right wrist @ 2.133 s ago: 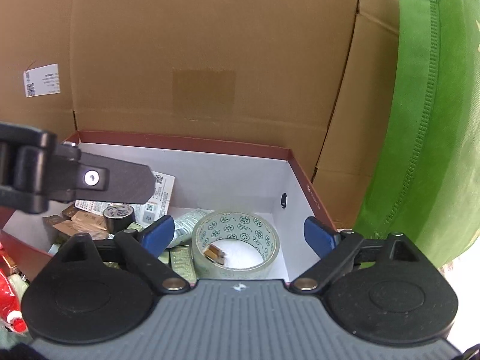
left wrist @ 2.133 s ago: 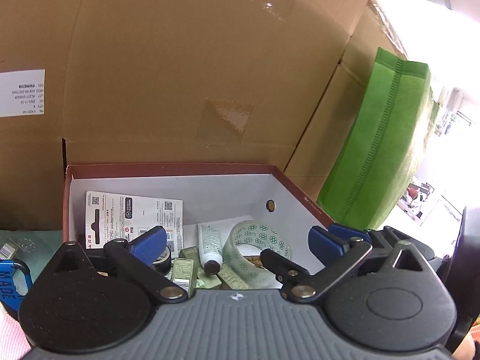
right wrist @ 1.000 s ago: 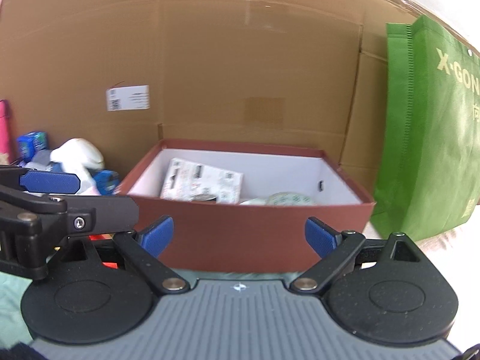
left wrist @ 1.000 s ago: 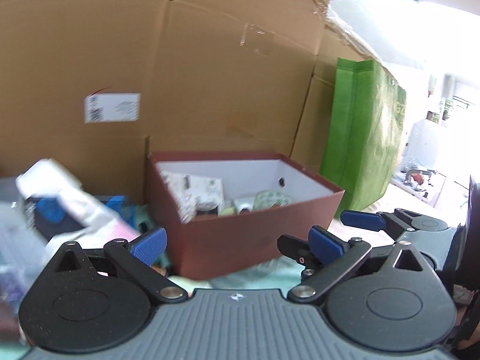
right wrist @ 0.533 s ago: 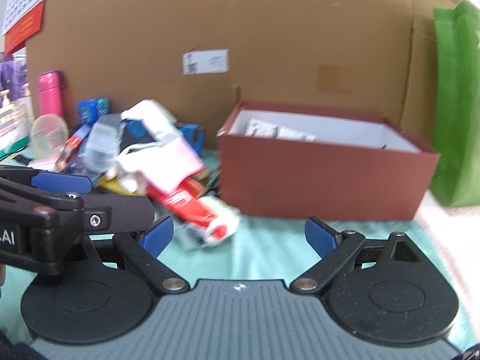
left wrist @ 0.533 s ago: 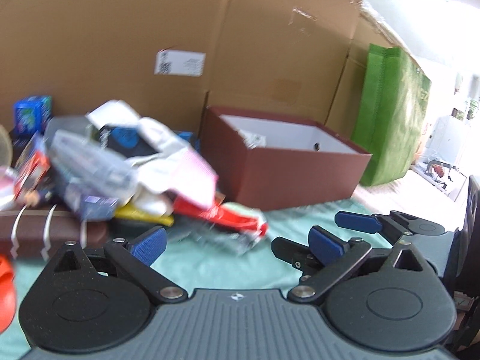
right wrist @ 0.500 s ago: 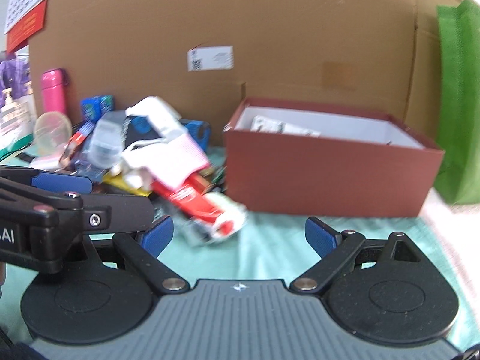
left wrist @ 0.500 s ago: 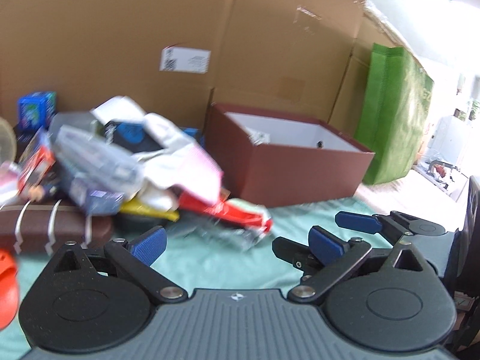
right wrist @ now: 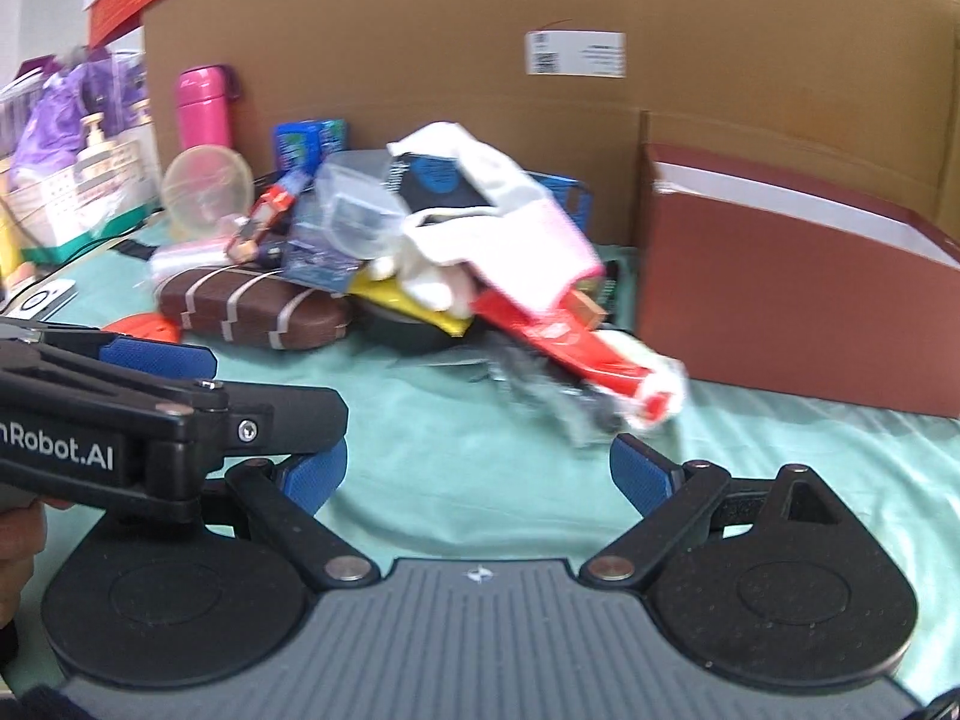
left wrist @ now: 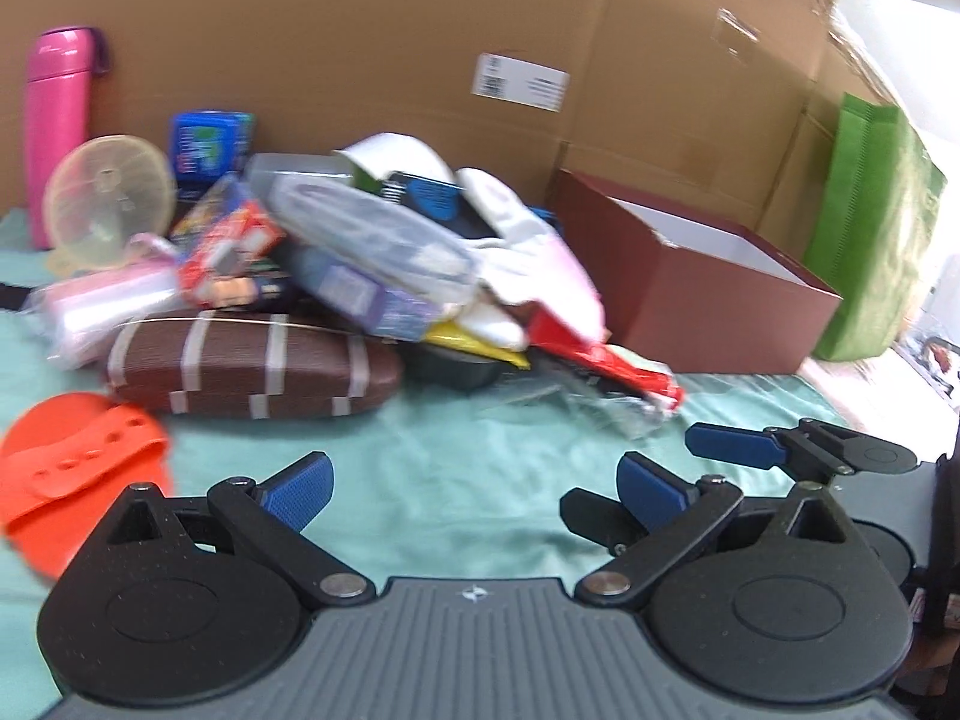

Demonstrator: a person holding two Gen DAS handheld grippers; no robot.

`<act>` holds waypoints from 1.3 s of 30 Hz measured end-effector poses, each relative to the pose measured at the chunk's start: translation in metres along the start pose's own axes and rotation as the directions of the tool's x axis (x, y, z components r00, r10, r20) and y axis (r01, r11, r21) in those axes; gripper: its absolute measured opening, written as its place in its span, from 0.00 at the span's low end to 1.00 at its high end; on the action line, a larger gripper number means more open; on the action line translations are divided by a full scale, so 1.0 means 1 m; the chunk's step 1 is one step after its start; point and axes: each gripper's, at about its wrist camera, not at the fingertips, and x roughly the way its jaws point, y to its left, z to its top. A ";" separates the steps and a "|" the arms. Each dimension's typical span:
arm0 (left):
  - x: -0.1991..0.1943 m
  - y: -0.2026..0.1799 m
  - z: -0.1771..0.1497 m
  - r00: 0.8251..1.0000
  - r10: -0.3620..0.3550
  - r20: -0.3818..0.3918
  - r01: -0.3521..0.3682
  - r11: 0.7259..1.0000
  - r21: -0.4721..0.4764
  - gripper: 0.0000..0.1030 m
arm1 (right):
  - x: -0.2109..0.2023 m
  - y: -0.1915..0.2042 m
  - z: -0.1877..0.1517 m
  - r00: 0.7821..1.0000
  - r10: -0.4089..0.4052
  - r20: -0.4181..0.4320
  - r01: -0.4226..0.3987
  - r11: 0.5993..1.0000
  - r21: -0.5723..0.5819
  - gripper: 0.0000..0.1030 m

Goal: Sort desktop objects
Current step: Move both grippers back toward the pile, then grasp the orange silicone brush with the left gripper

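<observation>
A heap of desktop objects lies on the green cloth: a brown striped glasses case [left wrist: 252,363] [right wrist: 252,303], a white and pink cloth [left wrist: 528,252] [right wrist: 498,228], a red packet [left wrist: 606,360] [right wrist: 576,348] and clear plastic packs [left wrist: 372,240]. The dark red box [left wrist: 690,288] [right wrist: 780,312] stands to the right of the heap. My left gripper [left wrist: 474,489] is open and empty, low over the cloth in front of the heap. My right gripper [right wrist: 480,474] is open and empty beside it, and shows in the left wrist view [left wrist: 732,453].
An orange silicone piece [left wrist: 72,480] lies at the front left. A pink bottle [left wrist: 60,120] [right wrist: 204,108], a small clear fan [left wrist: 108,204] and a blue box [left wrist: 207,144] stand at the back. Cardboard walls [left wrist: 420,30] close off the rear. A green bag [left wrist: 876,228] stands right of the box.
Both grippers have pulled back out of the red box and swung left. They now face the heap of objects, with the box off to the right. Both stay open and empty.
</observation>
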 end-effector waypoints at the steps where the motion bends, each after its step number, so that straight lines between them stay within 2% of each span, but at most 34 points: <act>1: -0.004 0.006 0.000 1.000 0.014 0.009 -0.014 1.000 -0.009 1.00 | 0.002 0.004 0.002 1.000 0.014 -0.002 -0.014 1.000 -0.004 0.90; 5: -0.023 0.038 0.004 0.995 0.092 0.040 -0.090 0.995 -0.039 1.00 | 0.007 0.020 0.008 0.997 0.077 -0.002 -0.077 0.996 -0.034 0.90; 8: -0.035 0.065 0.005 0.981 0.188 0.040 -0.184 0.980 -0.075 1.00 | 0.013 0.034 0.013 0.992 0.129 -0.006 -0.129 0.990 -0.063 0.90; 13: -0.047 0.106 0.008 0.961 0.274 0.032 -0.268 0.955 -0.123 1.00 | 0.029 0.062 0.020 0.971 0.235 -0.049 -0.238 0.966 -0.099 0.90; 17: -0.047 0.133 0.014 0.964 0.266 0.007 -0.262 0.952 -0.161 1.00 | 0.038 0.095 0.023 0.946 0.315 -0.078 -0.323 0.932 -0.163 0.90; 20: -0.037 0.154 0.021 0.974 0.220 -0.047 -0.225 0.955 -0.191 1.00 | 0.045 0.119 0.025 0.927 0.361 -0.102 -0.375 0.903 -0.209 0.90; 24: -0.024 0.168 0.027 0.978 0.190 -0.091 -0.205 0.958 -0.202 1.00 | 0.056 0.143 0.028 0.909 0.397 -0.128 -0.417 0.879 -0.231 0.90; 29: -0.014 0.173 0.030 0.979 0.177 -0.105 -0.192 0.969 -0.154 0.99 | 0.070 0.166 0.033 0.892 0.427 -0.147 -0.452 0.854 -0.258 0.90; 32: -0.010 0.173 0.032 0.978 0.174 -0.114 -0.188 0.974 -0.127 0.98 | 0.078 0.177 0.034 0.892 0.423 -0.162 -0.452 0.847 -0.278 0.89; 34: -0.010 0.172 0.033 0.979 0.171 -0.113 -0.184 0.976 -0.116 0.93 | 0.080 0.178 0.034 0.891 0.421 -0.169 -0.452 0.848 -0.276 0.88; 37: -0.010 0.165 0.032 0.976 0.179 -0.120 -0.190 0.978 -0.085 0.86 | 0.079 0.172 0.035 0.894 0.420 -0.155 -0.447 0.854 -0.266 0.76; 39: -0.010 0.156 0.031 0.975 0.181 -0.129 -0.189 0.980 -0.055 0.78 | 0.079 0.167 0.035 0.886 0.435 -0.159 -0.462 0.848 -0.259 0.74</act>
